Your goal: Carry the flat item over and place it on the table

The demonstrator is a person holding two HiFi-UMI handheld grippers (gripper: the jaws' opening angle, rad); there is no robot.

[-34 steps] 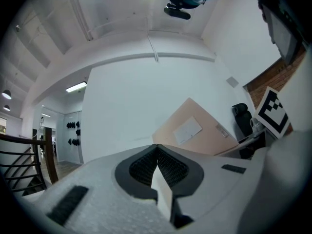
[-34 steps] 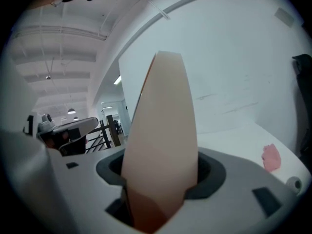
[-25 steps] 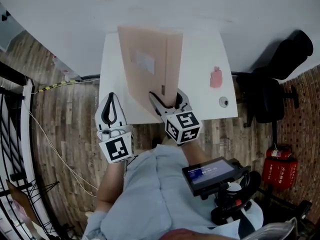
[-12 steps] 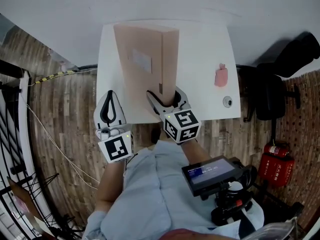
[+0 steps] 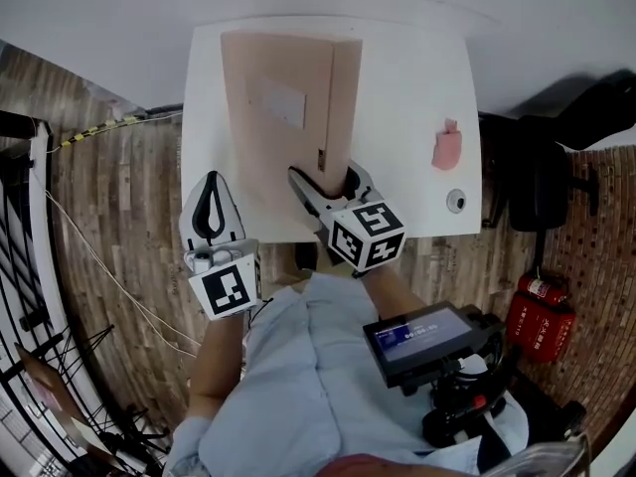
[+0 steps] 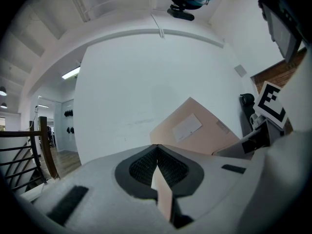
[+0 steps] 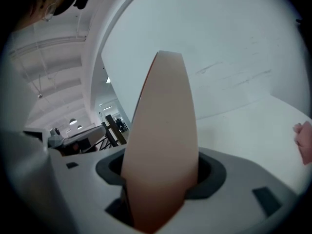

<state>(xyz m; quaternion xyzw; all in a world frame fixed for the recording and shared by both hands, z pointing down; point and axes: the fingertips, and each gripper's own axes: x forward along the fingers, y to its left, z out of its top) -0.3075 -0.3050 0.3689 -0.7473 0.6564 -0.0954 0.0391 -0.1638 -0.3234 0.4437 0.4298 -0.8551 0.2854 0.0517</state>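
A workroom or lab — plank floor [image 5: 119, 197], white table [image 5: 417, 87], fire extinguishers [image 5: 542, 316], office chair [image 5: 537, 177].

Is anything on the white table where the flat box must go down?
Nothing visible. The flat box is over the left and middle of the table; a pink object and a small round object lie near its right edge, clear of it. The tabletop under the box is hidden.

Pale blue shirt [image 5: 298, 386], white left gripper [image 5: 211, 179], white right gripper [image 5: 324, 181]

head cam: steep down | L gripper [image 5: 211, 207], R gripper [image 5: 324, 183] cams: along jaws, close | shared: flat item [image 5: 283, 87]
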